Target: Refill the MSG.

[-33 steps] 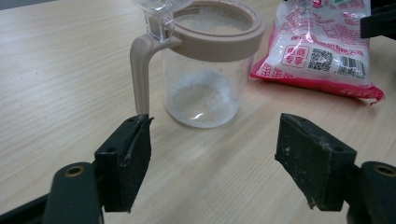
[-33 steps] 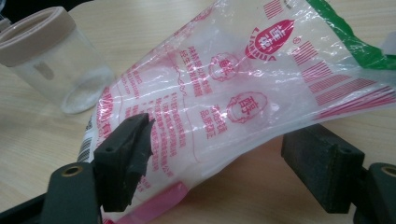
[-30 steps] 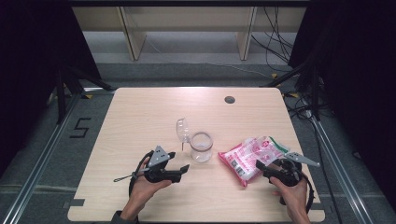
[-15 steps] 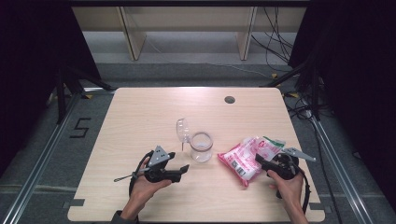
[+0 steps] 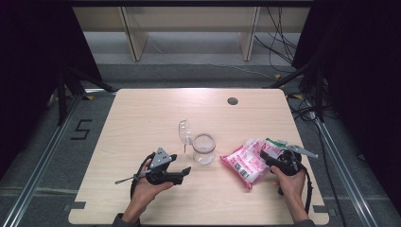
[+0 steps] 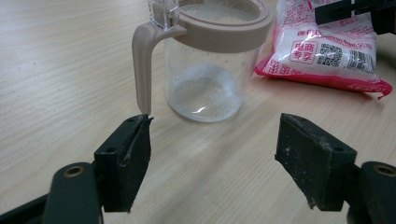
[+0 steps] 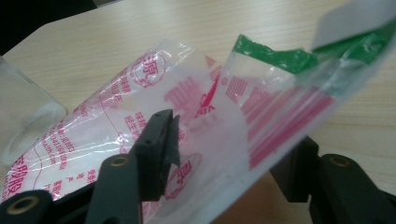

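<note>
The step in hand looks like taking hold of the bag [image 5: 246, 161] so its white grains can go into the jar [image 5: 204, 148]. The bag, pink print on clear film with a green strip at its torn top, lies on the table [image 5: 142, 118] just right of the jar, its bottom end toward the person. The jar stands near the table's middle, lid [image 5: 184, 130] flipped up on its hinge, a little white powder already in its base.

The right gripper [image 5: 270, 155] is at the bag's top end. In the right gripper view its fingers [image 7: 159, 140] stand half wide with the loose film of the opened top [image 7: 261, 116] between them; they have just been closing on it. Whether the pads already pinch the film I cannot tell; a gap seems to remain on the left finger's side.

The left gripper [image 5: 185, 171] rests low on the table, short of the jar, aimed at it. Its fingers [image 6: 126, 163] are wide and hold nothing; the jar's beige handle [image 6: 142, 70] hangs just beyond the left fingertip.

Next, I judge, the right fingers need to finish closing on the film near the cut corner, firmly enough that the slack bag does not slip when lifted. The left gripper would do well to steady the jar by its body or handle before any pouring, since the jar is light and could tip.
</note>
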